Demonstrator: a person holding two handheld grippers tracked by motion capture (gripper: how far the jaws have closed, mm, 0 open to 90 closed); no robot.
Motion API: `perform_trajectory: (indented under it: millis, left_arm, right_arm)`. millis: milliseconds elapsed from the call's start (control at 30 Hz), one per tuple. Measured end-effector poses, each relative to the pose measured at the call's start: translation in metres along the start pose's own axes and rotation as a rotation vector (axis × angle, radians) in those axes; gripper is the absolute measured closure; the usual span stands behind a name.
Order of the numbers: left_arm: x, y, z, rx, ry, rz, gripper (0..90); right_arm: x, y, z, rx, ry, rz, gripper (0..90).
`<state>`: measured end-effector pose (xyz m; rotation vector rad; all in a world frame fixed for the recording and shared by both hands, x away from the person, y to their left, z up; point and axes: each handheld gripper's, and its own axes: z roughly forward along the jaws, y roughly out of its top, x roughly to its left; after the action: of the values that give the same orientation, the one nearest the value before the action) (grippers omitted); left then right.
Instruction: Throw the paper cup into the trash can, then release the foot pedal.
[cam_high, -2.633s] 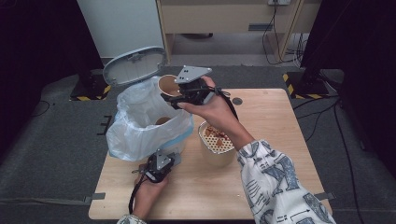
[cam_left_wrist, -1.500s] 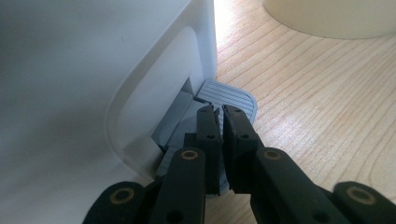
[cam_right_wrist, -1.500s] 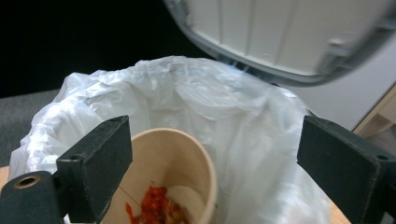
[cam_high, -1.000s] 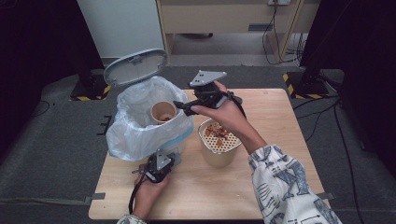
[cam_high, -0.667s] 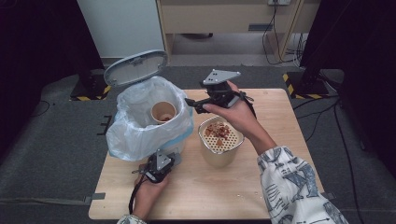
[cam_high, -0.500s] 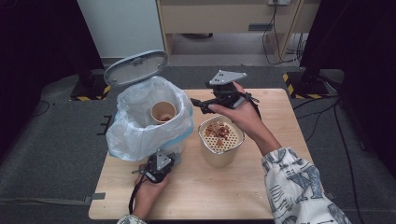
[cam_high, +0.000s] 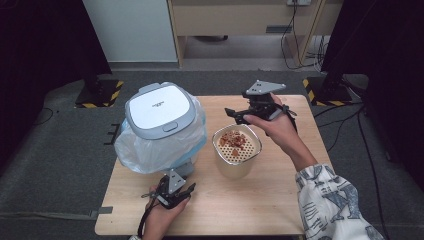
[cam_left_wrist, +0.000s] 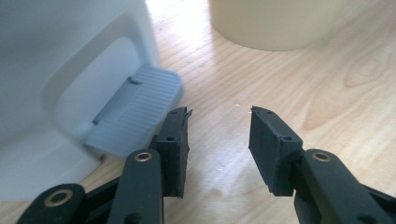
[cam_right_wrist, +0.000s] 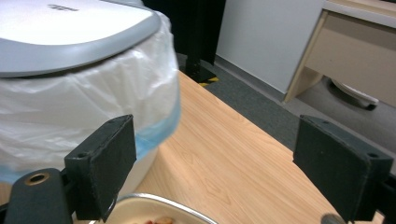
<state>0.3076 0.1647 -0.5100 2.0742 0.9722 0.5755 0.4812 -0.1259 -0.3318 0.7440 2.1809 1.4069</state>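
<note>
Two grippers are at work over the wooden worktop (cam_high: 280, 210). The left gripper (cam_high: 174, 191), at the lower middle of the high view, sits just in front of the pedal bin (cam_high: 160, 131); its jaws have just been opening and stand apart with nothing between them, the left one just beside the bin's grey foot pedal (cam_left_wrist: 135, 109). The bin's lid (cam_high: 158, 110) is down over a white bag liner (cam_high: 150, 152). The right gripper (cam_high: 240, 115), at upper centre, hangs above the far rim of a metal strainer container (cam_high: 236, 150) holding brownish scraps; its jaws have been widening and grip nothing.
</note>
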Motion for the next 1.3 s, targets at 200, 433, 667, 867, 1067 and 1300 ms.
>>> perform_trajectory:
  millis: [200, 433, 667, 867, 1067, 1300]
  left_arm:
    - [0.007, -0.001, -0.002, -0.006, -0.001, -0.044, 54.8]
    - [0.015, -0.003, -0.010, -0.025, 0.000, -0.081, 50.8]
    - [0.027, -0.011, -0.028, -0.043, 0.010, -0.135, 44.4]
    - [0.040, -0.017, -0.038, -0.042, 0.041, -0.168, 40.0]
    - [0.051, -0.023, -0.043, -0.030, 0.060, -0.189, 33.7]
    - [0.061, -0.031, -0.045, -0.003, 0.075, -0.196, 25.7]
  right_arm:
    - [-0.010, -0.010, -0.010, 0.003, -0.022, 0.013, 12.8]
    - [-0.018, -0.023, -0.018, 0.019, -0.045, 0.028, 11.1]
    - [-0.028, -0.039, -0.032, 0.027, -0.087, 0.058, 10.2]
    - [-0.035, -0.055, -0.043, 0.040, -0.113, 0.078, 9.9]
    - [-0.042, -0.070, -0.051, 0.050, -0.151, 0.119, 8.9]
    - [-0.049, -0.100, -0.065, 0.070, -0.208, 0.187, 7.9]
